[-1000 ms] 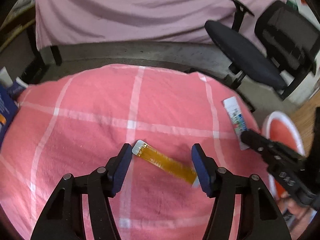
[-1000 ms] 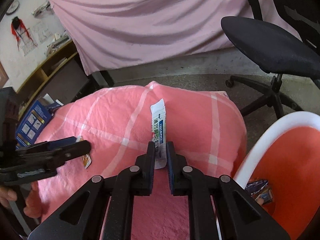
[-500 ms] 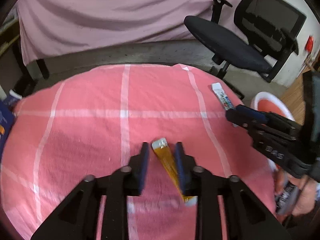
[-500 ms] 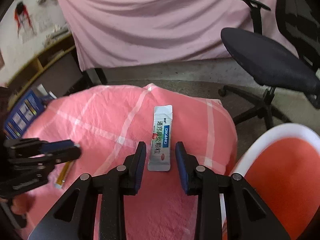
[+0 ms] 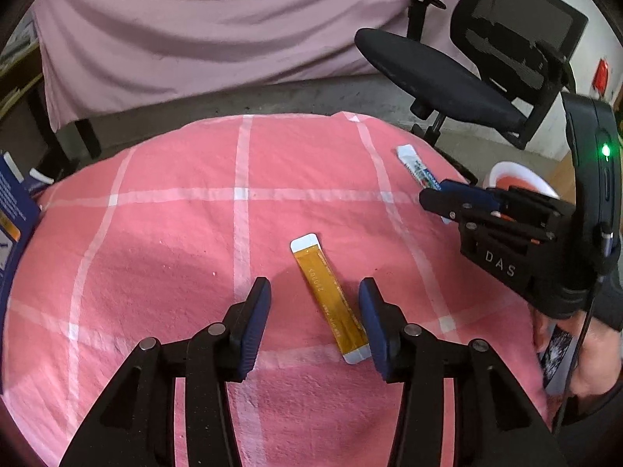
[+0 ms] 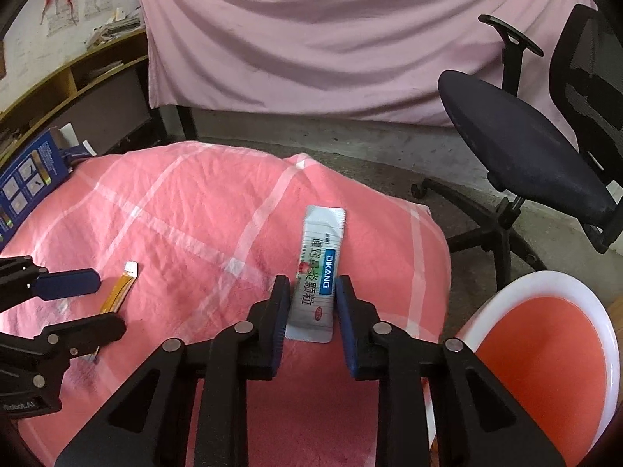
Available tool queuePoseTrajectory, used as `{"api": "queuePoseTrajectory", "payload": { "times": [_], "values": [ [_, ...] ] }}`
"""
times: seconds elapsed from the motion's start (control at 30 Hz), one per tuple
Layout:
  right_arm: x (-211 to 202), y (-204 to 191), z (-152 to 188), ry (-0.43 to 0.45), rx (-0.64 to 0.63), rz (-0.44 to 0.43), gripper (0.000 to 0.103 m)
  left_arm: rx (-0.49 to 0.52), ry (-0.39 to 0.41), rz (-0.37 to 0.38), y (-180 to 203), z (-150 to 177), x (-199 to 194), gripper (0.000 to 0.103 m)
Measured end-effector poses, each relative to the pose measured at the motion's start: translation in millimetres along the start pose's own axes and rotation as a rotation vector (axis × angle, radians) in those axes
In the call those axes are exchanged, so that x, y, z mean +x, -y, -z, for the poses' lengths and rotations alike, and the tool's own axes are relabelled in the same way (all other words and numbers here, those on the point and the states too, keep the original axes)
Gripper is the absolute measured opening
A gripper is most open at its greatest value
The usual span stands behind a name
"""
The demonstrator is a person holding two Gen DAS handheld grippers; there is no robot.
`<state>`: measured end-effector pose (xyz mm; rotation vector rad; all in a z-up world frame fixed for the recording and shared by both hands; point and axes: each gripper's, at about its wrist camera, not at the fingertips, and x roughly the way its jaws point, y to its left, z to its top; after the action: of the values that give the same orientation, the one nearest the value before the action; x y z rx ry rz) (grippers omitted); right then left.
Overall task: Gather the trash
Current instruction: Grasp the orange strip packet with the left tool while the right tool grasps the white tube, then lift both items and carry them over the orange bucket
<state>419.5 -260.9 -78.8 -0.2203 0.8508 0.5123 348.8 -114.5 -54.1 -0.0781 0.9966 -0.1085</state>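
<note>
An orange sachet (image 5: pixel 329 297) with white ends lies on the pink checked cloth (image 5: pixel 175 233). My left gripper (image 5: pixel 315 311) is open, its jaws on either side of the sachet's near half. A white sachet with a blue label (image 6: pixel 319 272) lies near the cloth's right edge. My right gripper (image 6: pixel 313 303) is open with its jaws close on either side of the sachet's near end. In the left wrist view the right gripper (image 5: pixel 447 194) and white sachet (image 5: pixel 416 165) show at right. In the right wrist view the left gripper (image 6: pixel 97 303) and orange sachet (image 6: pixel 118 292) show at left.
A white bin with a red liner (image 6: pixel 545 350) stands right of the table, below its edge. A black office chair (image 6: pixel 525 148) stands behind it. A blue box (image 6: pixel 27 179) sits at the table's left edge. A pink-draped table (image 5: pixel 194 31) is at the back.
My left gripper has opened wider around the orange sachet after being nearly shut on it. My right gripper has opened further from a second ago and straddles the white sachet's near end.
</note>
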Motion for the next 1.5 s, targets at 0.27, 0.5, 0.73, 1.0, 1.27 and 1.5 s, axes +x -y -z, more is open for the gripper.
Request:
{"api": "queuePoseTrajectory", "payload": {
  "times": [0.27, 0.5, 0.73, 1.0, 1.27, 1.5],
  "values": [
    [-15, -6, 8, 0.025, 0.008, -0.010, 0.018, 0.028, -0.003, -0.015, 4, -2, 3, 0.013],
    [-42, -11, 19, 0.101, 0.038, -0.047, 0.018, -0.005, 0.019, -0.005, 2, -1, -1, 0.010],
    [-78, -15, 22, 0.268, 0.052, -0.028, 0.018, -0.085, 0.162, 0.031, 1, 2, -30, 0.010],
    [-139, -9, 28, 0.565, 0.090, 0.043, 0.018, -0.066, 0.464, 0.050, 26, -2, -86, 0.010],
    [-191, 0, 45, 0.780, 0.111, 0.174, 0.018, 0.044, 0.663, 0.095, 70, -8, -124, 0.010],
    [-216, 24, 64, 0.858, 0.159, 0.243, 0.019, 0.135, 0.758, 0.137, 110, -6, -136, 0.011]
  ]
}}
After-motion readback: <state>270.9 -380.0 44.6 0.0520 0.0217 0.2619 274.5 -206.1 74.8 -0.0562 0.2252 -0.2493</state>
